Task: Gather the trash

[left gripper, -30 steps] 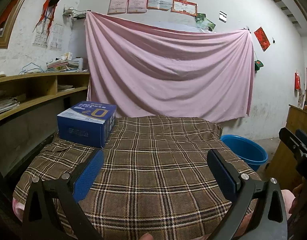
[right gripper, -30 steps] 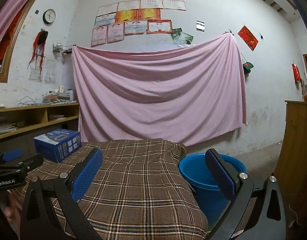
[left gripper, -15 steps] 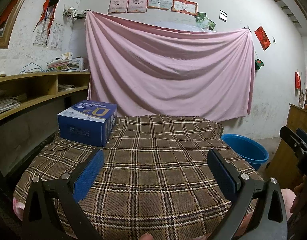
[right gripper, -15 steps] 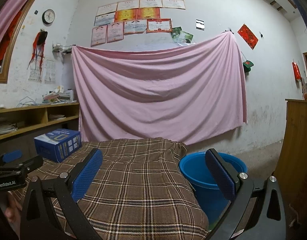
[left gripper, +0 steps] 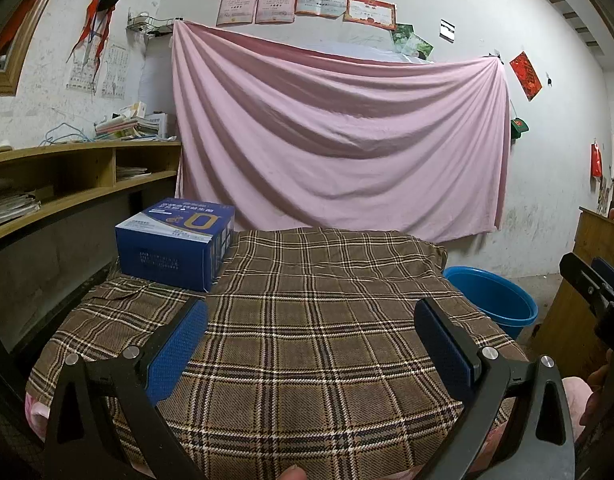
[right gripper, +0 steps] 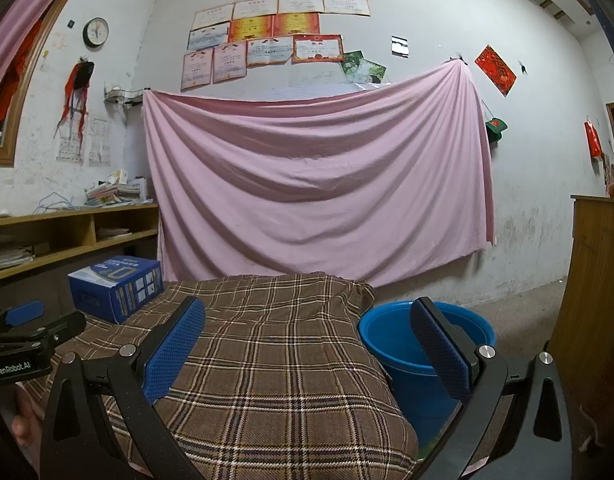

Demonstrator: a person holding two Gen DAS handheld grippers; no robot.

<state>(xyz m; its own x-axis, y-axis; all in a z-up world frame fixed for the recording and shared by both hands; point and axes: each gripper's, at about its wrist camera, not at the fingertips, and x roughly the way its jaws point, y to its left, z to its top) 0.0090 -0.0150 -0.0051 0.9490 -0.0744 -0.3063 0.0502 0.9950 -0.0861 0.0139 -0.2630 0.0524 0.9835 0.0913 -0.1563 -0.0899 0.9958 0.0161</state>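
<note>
Left gripper (left gripper: 311,344): jaws spread wide, nothing between the blue pads (left gripper: 178,354), level, pointing forward. Right gripper (right gripper: 307,346): same state, jaws wide apart, nothing held. A fingertip (left gripper: 293,473) shows at the left wrist view's bottom edge.

Blue box (left gripper: 175,246) on plaid blanket (left gripper: 307,320), blue basin (left gripper: 493,300) beside
</note>
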